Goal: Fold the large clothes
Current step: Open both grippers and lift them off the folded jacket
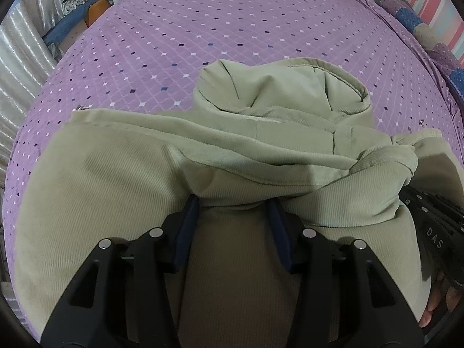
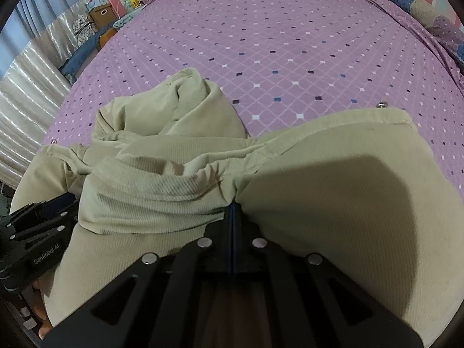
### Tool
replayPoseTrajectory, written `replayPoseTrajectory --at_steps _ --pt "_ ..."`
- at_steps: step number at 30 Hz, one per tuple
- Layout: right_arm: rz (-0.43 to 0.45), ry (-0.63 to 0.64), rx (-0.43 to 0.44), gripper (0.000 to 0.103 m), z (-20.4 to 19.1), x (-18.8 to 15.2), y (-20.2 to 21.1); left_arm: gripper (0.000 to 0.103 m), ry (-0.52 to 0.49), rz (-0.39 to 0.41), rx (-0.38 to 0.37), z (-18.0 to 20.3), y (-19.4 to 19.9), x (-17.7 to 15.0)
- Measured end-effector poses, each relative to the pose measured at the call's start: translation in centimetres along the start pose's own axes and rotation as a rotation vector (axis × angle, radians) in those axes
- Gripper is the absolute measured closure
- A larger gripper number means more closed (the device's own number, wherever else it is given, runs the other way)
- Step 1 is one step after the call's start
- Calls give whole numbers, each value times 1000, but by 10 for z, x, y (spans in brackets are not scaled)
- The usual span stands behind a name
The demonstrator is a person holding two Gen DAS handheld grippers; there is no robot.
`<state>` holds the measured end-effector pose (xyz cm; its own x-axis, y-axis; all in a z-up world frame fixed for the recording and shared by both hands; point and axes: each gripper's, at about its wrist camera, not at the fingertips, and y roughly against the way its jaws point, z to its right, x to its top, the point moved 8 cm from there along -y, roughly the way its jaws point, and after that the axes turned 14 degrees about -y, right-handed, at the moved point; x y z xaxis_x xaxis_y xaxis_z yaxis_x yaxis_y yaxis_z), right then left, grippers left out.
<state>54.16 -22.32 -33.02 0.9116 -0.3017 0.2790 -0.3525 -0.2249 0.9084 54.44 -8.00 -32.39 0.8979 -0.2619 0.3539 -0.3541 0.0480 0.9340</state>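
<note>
Your purple bed (image 1: 232, 29) carries the green hooded jacket (image 1: 121, 179), bunched right under both hands, hood (image 1: 278, 87) pointing away from you. Your right tongs (image 2: 233, 206) are clamped shut on a fabric fold; your left tongs (image 1: 233, 211) stand half open astride a ridge, nipping nothing.

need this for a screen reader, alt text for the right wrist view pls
The right gripper, jaws shut, pinches a fold of a pale green corduroy hooded jacket lying on a purple diamond-patterned bedspread. The left gripper sits at the jacket's left edge.
</note>
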Motion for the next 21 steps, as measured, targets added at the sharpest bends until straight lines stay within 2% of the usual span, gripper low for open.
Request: replayPoseTrajectory --at_steps 10,12,15,16,17,18,19,20,21 --pt "-7 7 -9 103 -1 2 -3 55 -1 22 -7 0 1 0" --pt "1 11 13 103 -1 2 3 55 5 38 -6 0 9 -5" --pt "29 5 93 101 1 -1 26 54 -1 58 -5 2 28 -12" --pt "50 9 112 97 2 -2 38 54 -5 66 -5 3 35 -13" --pt "72 13 125 84 2 -3 50 53 -8 77 -5 4 42 -15" --pt "106 23 140 62 0 -6 66 53 -9 99 -4 4 55 -19" --pt "143 32 147 52 -1 -7 80 53 -7 117 -6 5 64 -21" --pt "183 44 151 46 -3 -10 95 52 -3 137 -12 5 74 -26" --pt "222 71 162 46 -6 -18 112 52 2 155 -20 6 85 -33"
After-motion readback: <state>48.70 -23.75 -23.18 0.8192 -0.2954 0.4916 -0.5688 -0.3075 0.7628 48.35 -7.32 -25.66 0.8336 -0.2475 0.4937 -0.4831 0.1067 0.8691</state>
